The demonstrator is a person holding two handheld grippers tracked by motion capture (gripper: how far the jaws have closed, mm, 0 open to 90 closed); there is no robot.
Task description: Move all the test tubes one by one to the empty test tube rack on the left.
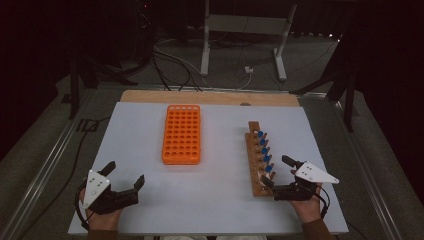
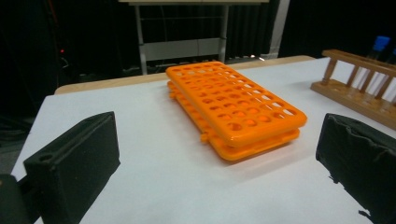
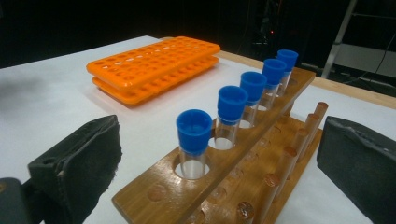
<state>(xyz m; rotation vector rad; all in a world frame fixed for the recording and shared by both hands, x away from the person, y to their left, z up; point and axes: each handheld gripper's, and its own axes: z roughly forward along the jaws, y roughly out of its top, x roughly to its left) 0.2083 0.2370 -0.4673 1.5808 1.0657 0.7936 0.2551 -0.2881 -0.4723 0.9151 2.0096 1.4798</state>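
An orange tube rack (image 1: 181, 133) with many empty holes lies flat in the middle of the white table; it also shows ahead of the left jaws (image 2: 233, 105) and far left in the right gripper view (image 3: 154, 65). A wooden rack (image 1: 260, 160) to its right holds several clear tubes with blue caps (image 3: 194, 128). My left gripper (image 1: 125, 175) rests open near the front left edge, nothing between its jaws (image 2: 215, 163). My right gripper (image 1: 277, 172) stands open at the wooden rack's near end (image 3: 219, 163), its jaws on either side of that end without touching it.
The white table top (image 1: 215, 200) sits on a wooden board (image 1: 210, 96). Beyond it are a metal stand (image 1: 245, 30), floor cables (image 1: 175, 65) and dark surroundings. Metal rails (image 1: 45, 165) run along both sides.
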